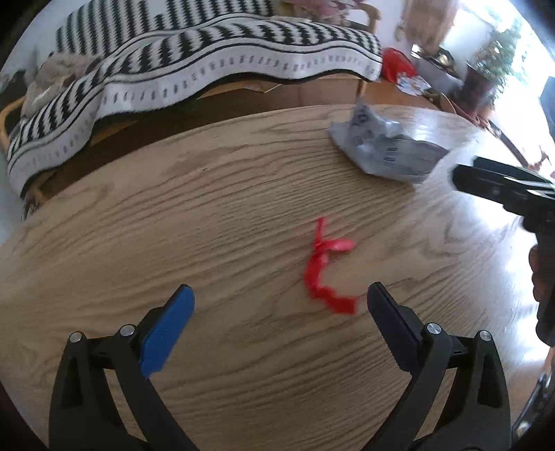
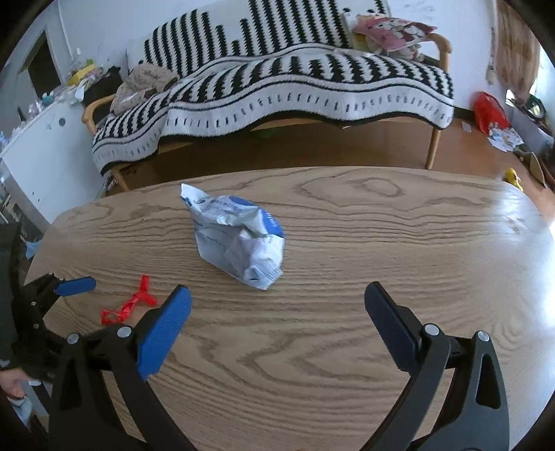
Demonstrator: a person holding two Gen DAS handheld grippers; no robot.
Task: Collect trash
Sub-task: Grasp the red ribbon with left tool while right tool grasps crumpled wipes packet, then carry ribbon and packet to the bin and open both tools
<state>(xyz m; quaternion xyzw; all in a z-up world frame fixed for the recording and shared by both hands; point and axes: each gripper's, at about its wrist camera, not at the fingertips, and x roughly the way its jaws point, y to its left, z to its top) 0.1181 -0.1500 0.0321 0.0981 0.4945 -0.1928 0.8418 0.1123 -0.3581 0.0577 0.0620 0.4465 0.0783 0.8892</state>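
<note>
- Our left gripper (image 1: 279, 298) gapes wide, empty, red ribbon scrap (image 1: 326, 269) at one o'clock.
- Our right gripper (image 2: 277, 298) wide too, empty; crumpled white wrapper (image 2: 239, 236) at eleven o'clock on the wooden table (image 2: 381, 243).

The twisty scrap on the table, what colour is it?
Red; it shows best in the left wrist view.

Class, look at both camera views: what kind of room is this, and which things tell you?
Most likely a home living room: a sofa under a striped throw, a wooden table, and a cartoon cushion on the sofa.
</note>
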